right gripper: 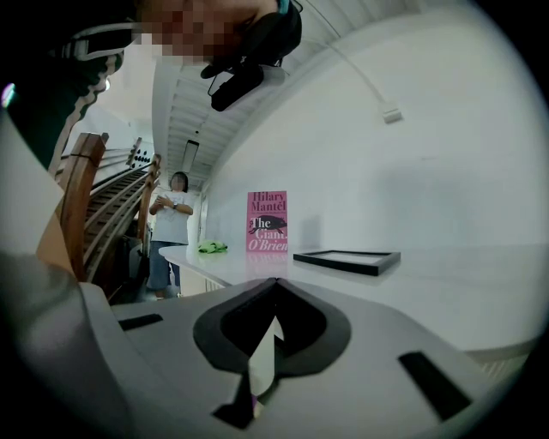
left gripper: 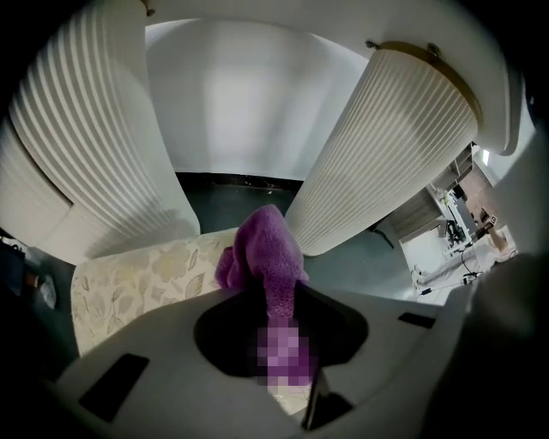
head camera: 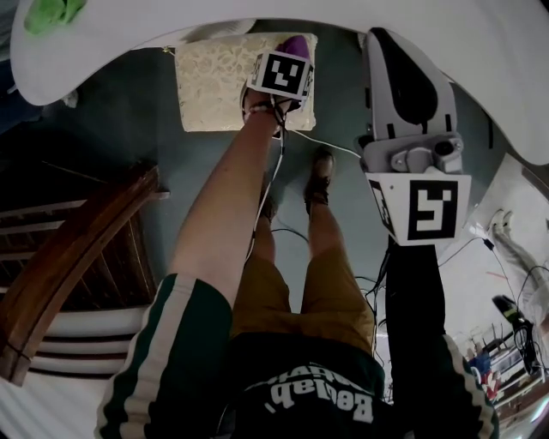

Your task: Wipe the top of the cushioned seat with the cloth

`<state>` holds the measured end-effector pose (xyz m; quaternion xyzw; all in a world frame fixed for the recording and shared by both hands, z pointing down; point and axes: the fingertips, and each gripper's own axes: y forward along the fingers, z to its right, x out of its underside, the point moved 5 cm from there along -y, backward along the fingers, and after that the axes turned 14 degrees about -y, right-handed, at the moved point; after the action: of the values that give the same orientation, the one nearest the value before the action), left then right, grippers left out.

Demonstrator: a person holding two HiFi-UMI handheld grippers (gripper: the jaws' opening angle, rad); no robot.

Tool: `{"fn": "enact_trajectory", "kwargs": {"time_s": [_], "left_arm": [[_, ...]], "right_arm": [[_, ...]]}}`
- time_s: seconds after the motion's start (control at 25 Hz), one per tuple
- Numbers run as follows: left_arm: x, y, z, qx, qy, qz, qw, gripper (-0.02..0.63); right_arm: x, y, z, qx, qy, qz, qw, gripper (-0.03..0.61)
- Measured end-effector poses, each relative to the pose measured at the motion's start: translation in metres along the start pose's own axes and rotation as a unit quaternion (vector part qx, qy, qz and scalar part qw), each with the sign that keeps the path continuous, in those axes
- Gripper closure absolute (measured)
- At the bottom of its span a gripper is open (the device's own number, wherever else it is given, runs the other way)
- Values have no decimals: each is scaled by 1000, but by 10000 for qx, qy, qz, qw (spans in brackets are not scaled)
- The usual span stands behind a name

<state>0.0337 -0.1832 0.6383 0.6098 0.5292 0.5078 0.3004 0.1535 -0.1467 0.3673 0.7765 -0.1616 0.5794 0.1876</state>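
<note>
The cushioned seat is a cream, leaf-patterned pad low on the dark floor, also seen in the left gripper view. My left gripper reaches down over its right end, shut on a purple fluffy cloth. In the left gripper view the cloth bunches out past the closed jaws of the left gripper and rests against the cushion's far edge. My right gripper is held up at the right, away from the seat. Seen in its own view, the right gripper has its jaws together with nothing in them.
A white table rim overhangs the seat, and its ribbed pedestals stand close behind. On the tabletop are a pink book, a black frame and a green cloth. A person stands beyond. Wooden rails are at the left. Cables cross the floor.
</note>
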Motion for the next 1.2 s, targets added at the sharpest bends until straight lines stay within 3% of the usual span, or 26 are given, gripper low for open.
{"fn": "enact_trajectory", "kwargs": {"time_s": [0.2,0.4,0.76,1.08,1.2], "left_arm": [[-9,-1,-11,18,131,47,9999,528],[-13,-9,-49,-177,241,49,9995,526],[-2,-37,-134,-456,-54,-233,9987,526],[6,-64,-200,-1377,-75,-300,9900,527],[10,-64,-203,-1309,-194,-318,9907,526]], "right_arm": [[2,2,-3,37,6,-26,10000,571],[3,3,-1,132,-33,-50,9999,570],[0,3,-1,175,-92,-63,9998,570],[0,3,0,116,-81,-70,9999,570],[1,2,-1,49,-89,-80,9999,570]]}}
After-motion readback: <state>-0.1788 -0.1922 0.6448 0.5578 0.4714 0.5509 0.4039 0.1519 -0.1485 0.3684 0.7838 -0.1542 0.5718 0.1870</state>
